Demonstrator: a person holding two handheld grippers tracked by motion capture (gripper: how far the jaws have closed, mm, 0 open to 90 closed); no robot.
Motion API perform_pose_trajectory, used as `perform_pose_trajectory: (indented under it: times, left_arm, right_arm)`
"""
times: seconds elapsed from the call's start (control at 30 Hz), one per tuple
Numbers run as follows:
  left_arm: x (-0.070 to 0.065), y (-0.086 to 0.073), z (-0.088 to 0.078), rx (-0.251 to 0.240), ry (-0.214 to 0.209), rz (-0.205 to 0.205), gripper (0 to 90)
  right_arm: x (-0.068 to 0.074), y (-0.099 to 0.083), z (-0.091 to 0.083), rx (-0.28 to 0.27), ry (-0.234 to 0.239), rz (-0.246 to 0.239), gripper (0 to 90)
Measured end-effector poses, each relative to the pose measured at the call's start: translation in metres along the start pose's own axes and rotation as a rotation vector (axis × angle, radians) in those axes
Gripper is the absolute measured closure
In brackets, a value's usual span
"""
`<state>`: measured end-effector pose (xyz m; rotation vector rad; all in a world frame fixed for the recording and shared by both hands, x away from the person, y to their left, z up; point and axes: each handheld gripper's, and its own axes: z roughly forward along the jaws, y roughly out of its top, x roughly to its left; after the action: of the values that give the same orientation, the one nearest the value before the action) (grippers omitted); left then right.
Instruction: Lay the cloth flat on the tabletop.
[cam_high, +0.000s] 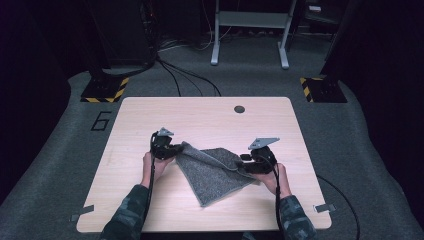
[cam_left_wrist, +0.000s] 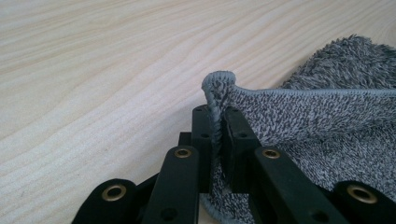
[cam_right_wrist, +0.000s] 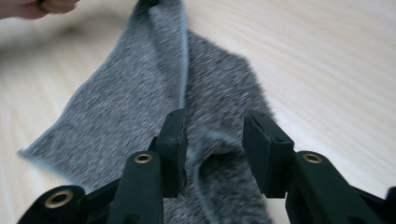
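Two tools work on one grey towel (cam_high: 212, 172). The left tool (cam_high: 172, 148) is clamped on the towel's hemmed corner (cam_left_wrist: 217, 84) and lifts it a little. The right tool (cam_high: 245, 161) has its jaws apart around a fold at the opposite edge. Both forearms come low from the near edge of the tabletop (cam_high: 200, 115); the towel lies partly folded at its middle.

My right gripper (cam_right_wrist: 212, 140) is reaching over a grey towel (cam_right_wrist: 140, 102) lying on the pale wooden table (cam_right_wrist: 327, 60), its two black jaws standing apart with a raised fold of the fabric sitting between them. Whether either jaw is touching that fold, I cannot tell. The towel is stretching away toward the top edge, where fingers (cam_right_wrist: 37, 7) of my other hand are showing.
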<state>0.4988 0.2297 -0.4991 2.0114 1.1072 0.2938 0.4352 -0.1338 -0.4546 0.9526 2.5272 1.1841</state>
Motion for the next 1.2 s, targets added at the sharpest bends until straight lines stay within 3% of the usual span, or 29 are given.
perform_pose_trajectory:
  times: [0.13, 0.17, 0.2, 0.27, 0.3, 0.37, 0.6, 0.73, 1.0, 1.1, 1.13, 1.2]
  left_arm:
    - [0.002, -0.001, 0.001, 0.006, -0.006, -0.012, 84.0]
    - [0.003, -0.001, 0.001, 0.006, -0.009, -0.012, 84.0]
    - [0.003, -0.001, 0.0, 0.007, -0.006, -0.008, 84.0]
    - [0.004, 0.0, 0.0, 0.004, -0.005, -0.007, 84.0]
    - [0.004, 0.0, 0.0, 0.003, -0.005, -0.006, 84.0]
    - [0.005, 0.0, 0.0, 0.005, -0.003, -0.003, 84.0]
    - [0.007, 0.003, 0.001, -0.003, -0.008, -0.016, 84.0]
    - [0.008, 0.004, -0.003, -0.028, -0.018, -0.034, 84.1]
    - [0.0, -0.004, -0.02, -0.077, -0.059, -0.026, 84.5]
    - [0.002, 0.004, -0.018, -0.073, -0.021, -0.012, 84.7]
    - [0.005, 0.01, -0.016, -0.074, -0.003, -0.033, 84.9]
    - [0.014, 0.026, -0.012, -0.075, 0.049, -0.05, 85.2]
  right_arm:
    - [0.002, -0.007, 0.009, 0.039, 0.005, -0.019, 50.7]
    - [0.003, -0.007, 0.015, 0.057, -0.005, -0.02, 56.7]
    - [0.003, -0.007, 0.015, 0.057, -0.005, -0.02, 56.7]
    - [0.003, -0.005, 0.019, 0.044, -0.021, -0.017, 76.7]
    - [0.003, -0.005, 0.019, 0.044, -0.021, -0.017, 76.7]
    - [0.003, 0.001, 0.019, 0.033, -0.052, -0.016, 85.4]
    - [-0.001, 0.021, 0.013, -0.003, -0.121, 0.029, 87.8]
    - [-0.006, 0.027, 0.007, -0.044, -0.135, 0.048, 88.0]
    - [0.006, 0.006, -0.015, -0.072, -0.122, 0.082, 88.2]
    - [0.004, 0.01, -0.014, -0.08, -0.132, 0.078, 88.5]
    - [0.0, 0.015, -0.012, -0.074, -0.141, 0.076, 88.7]
    - [-0.018, 0.037, -0.005, -0.088, -0.166, 0.074, 88.9]
